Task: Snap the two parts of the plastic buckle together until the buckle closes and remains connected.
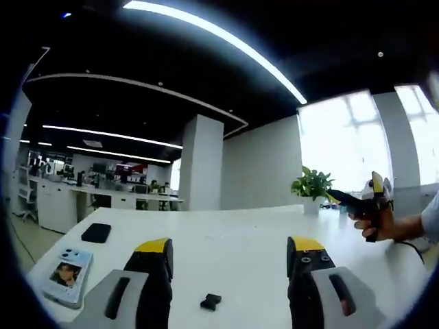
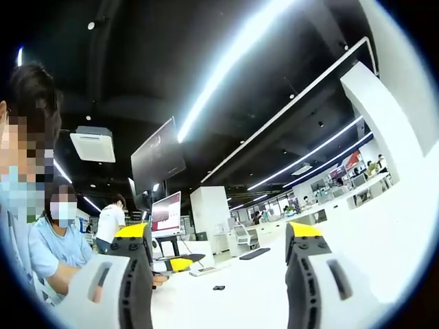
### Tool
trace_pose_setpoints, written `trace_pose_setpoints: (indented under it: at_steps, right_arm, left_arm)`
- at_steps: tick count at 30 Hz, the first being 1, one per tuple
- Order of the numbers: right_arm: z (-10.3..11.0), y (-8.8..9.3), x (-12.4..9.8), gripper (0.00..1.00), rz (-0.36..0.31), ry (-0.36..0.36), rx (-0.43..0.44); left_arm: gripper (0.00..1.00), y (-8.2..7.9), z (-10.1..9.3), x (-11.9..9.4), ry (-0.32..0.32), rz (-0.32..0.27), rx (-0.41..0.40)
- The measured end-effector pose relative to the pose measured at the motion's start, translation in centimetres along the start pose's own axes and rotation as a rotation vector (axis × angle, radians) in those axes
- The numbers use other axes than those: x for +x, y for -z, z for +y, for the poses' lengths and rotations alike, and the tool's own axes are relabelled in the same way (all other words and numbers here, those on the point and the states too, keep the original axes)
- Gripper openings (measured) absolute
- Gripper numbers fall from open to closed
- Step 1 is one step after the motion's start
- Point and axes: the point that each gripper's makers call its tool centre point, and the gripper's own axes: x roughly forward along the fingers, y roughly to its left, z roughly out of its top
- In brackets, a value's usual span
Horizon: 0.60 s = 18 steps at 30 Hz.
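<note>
A small black buckle piece (image 1: 210, 301) lies on the white table (image 1: 233, 236), low between my left gripper's jaws and not touching them. Whether it is one part or both joined is too small to tell. My left gripper (image 1: 230, 247) is open with nothing between its jaws. In the left gripper view a hand holds my right gripper (image 1: 363, 202) up at the far right, well away from the buckle. In the right gripper view the buckle (image 2: 219, 288) is a tiny dark spot far ahead on the table. My right gripper (image 2: 217, 233) is open and holds nothing, raised and tilted.
A phone in a picture case (image 1: 66, 274) and a black flat object (image 1: 96, 233) lie at the table's left. A potted plant (image 1: 312, 184) stands at the far edge. People (image 2: 58, 240) sit at the left of the right gripper view.
</note>
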Motion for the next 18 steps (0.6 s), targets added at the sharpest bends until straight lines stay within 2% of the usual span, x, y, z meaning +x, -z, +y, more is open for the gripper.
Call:
trace_pose_setpoints:
  at_steps: [8, 15, 18]
  right_arm:
    - [-0.1, -0.1, 0.0, 0.8, -0.001, -0.003, 0.003]
    - [-0.2, -0.1, 0.0, 0.79, 0.001, -0.002, 0.002]
    - [0.0, 0.0, 0.0, 0.79, 0.002, -0.003, 0.003]
  left_arm:
    - [0.62, 1.4, 1.2, -0.1, -0.036, 0.06, 0.008]
    - [0.58, 3.3, 2.4, 0.4, -0.045, 0.156, 0.013]
    - [0.53, 4.2, 2.6, 0.1, -0.043, 0.207, 0.002]
